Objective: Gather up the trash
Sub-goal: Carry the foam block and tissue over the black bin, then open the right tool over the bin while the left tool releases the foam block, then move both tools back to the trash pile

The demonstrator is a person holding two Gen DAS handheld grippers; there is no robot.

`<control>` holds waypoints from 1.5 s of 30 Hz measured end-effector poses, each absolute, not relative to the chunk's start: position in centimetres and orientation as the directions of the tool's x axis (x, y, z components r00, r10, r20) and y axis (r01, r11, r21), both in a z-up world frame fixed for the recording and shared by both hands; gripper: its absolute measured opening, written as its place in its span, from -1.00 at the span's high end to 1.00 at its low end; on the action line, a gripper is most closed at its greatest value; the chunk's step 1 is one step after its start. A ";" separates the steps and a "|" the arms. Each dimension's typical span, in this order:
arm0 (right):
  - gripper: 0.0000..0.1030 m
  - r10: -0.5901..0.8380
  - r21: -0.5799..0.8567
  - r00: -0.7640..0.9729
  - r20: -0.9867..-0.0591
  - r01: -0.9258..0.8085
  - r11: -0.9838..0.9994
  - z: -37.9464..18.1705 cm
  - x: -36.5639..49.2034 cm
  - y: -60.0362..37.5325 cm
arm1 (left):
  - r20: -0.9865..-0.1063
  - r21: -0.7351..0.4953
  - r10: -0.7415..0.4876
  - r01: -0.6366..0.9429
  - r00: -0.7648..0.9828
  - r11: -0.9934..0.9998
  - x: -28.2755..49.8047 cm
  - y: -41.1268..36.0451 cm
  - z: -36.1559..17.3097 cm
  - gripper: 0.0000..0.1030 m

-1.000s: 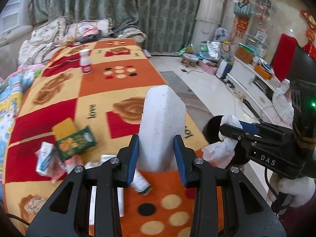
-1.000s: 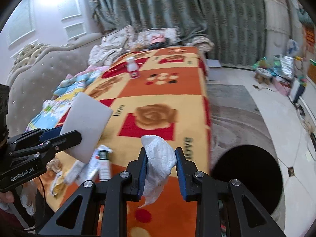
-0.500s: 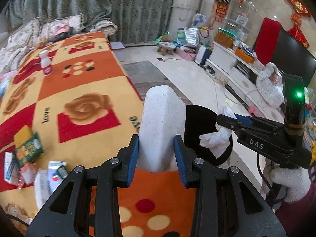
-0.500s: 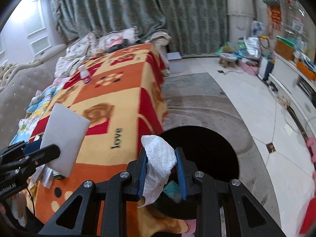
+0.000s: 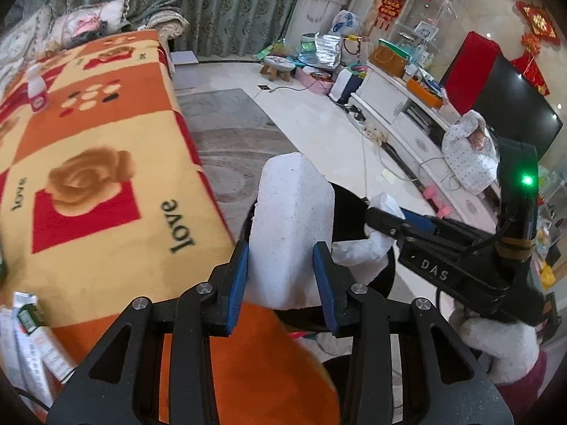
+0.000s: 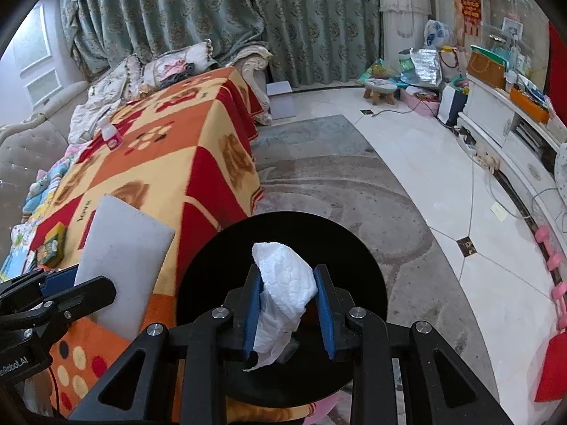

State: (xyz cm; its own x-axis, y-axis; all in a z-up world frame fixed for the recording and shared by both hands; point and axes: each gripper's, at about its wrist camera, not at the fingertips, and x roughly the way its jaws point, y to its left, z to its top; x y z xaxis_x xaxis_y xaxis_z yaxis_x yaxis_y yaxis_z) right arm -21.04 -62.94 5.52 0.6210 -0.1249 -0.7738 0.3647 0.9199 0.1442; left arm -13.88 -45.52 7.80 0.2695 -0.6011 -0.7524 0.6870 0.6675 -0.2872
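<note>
Quilted tissue (image 6: 287, 279) over round black bin (image 6: 219, 269)

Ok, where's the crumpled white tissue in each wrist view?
Left wrist: the tissue sits right of centre, pinched in the right tongs, over the black bin.
Right wrist: the tissue is bottom centre, between its own tongs' blue pads, over the bin.
Shared landmark: the white foam block.

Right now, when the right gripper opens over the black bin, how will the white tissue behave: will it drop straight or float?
The tissue looks crumpled and limp; its tail droops below the right gripper, so it is probably very light and may drift. It might cling briefly to a pad. It hangs above the black bin, so it likely lands inside.
</note>
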 end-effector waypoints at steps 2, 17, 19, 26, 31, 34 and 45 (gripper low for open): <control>0.49 -0.127 0.151 0.620 -0.774 0.375 0.915 5.2 -21.0 -63.3 | -0.746 -0.308 -0.615 0.688 0.254 0.657 -13.7 -45.9 7.5 0.18; 0.03 -0.093 0.185 0.628 -0.773 0.363 0.913 5.0 -20.8 -61.5 | -0.760 -0.253 -0.559 0.640 0.332 0.725 -13.6 -42.1 8.3 -0.14; 0.00 -0.077 0.191 0.636 -0.768 0.342 0.920 5.4 -20.6 -60.4 | -0.758 -0.234 -0.543 0.626 0.362 0.744 -13.6 -40.6 8.7 -0.14; -0.17 -0.013 0.204 0.655 -0.756 0.254 0.946 6.3 -19.2 -55.4 | -0.744 -0.183 -0.492 0.570 0.453 0.801 -13.5 -35.1 10.4 -0.14; -0.20 0.032 0.208 0.662 -0.748 0.189 0.960 6.9 -17.8 -51.5 | -0.728 -0.130 -0.443 0.529 0.524 0.839 -13.7 -30.9 11.3 -0.14; -0.22 0.063 0.215 0.661 -0.748 0.152 0.965 7.0 -16.7 -49.1 | -0.722 -0.111 -0.416 0.500 0.553 0.859 -13.6 -28.3 11.6 -0.14; -0.31 0.177 0.219 0.651 -0.738 -0.017 0.976 7.8 -13.4 -40.1 | -0.714 -0.069 -0.322 0.395 0.621 0.916 -12.9 -20.7 11.5 -0.15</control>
